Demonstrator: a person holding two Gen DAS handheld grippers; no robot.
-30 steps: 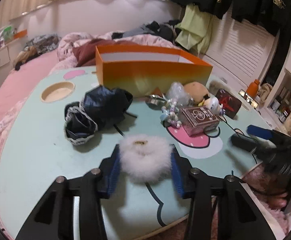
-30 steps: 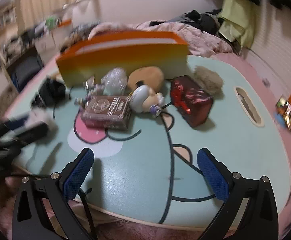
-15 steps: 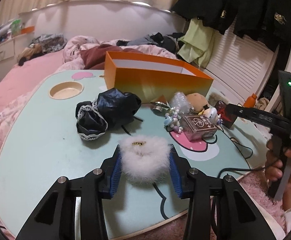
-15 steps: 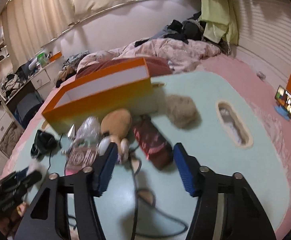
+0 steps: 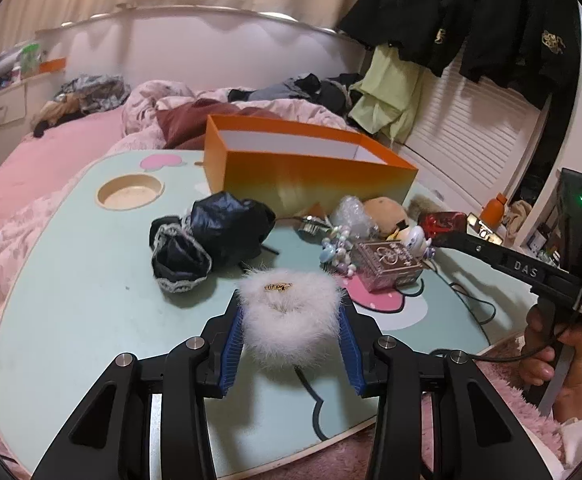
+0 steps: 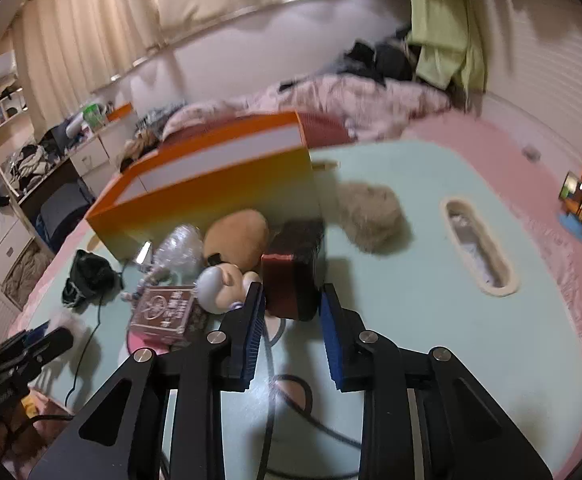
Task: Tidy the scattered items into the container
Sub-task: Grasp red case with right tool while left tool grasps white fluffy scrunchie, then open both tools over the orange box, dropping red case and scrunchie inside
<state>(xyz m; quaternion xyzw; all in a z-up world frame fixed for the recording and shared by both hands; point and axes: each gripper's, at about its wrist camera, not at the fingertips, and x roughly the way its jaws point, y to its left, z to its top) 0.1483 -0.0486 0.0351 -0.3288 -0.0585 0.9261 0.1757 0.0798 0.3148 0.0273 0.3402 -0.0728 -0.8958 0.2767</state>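
My left gripper (image 5: 289, 309) is shut on a white fluffy pompom (image 5: 289, 320) with a small gold clip, held just above the mint-green table (image 5: 71, 300). The open orange box (image 5: 311, 172) stands at the table's far side. My right gripper (image 6: 291, 292) is closing on a dark red glossy box (image 6: 293, 276); its blue pads lie against the box's two sides. In the left wrist view the right gripper (image 5: 437, 240) reaches in from the right to that red box (image 5: 443, 220), with a hand (image 5: 551, 344) on its grip.
In front of the orange box (image 6: 211, 184) lie a black lace-edged pouch (image 5: 211, 236), a bead string (image 5: 337, 248), a pink patterned box (image 6: 163, 314), a white figurine (image 6: 221, 284), a tan plush (image 6: 237, 236) and a grey-brown fur ball (image 6: 371, 216). A cable (image 6: 287, 408) crosses the near table.
The right gripper's jaws went from wide apart to narrow and came in around the dark red box. The left gripper kept its hold on the pompom.
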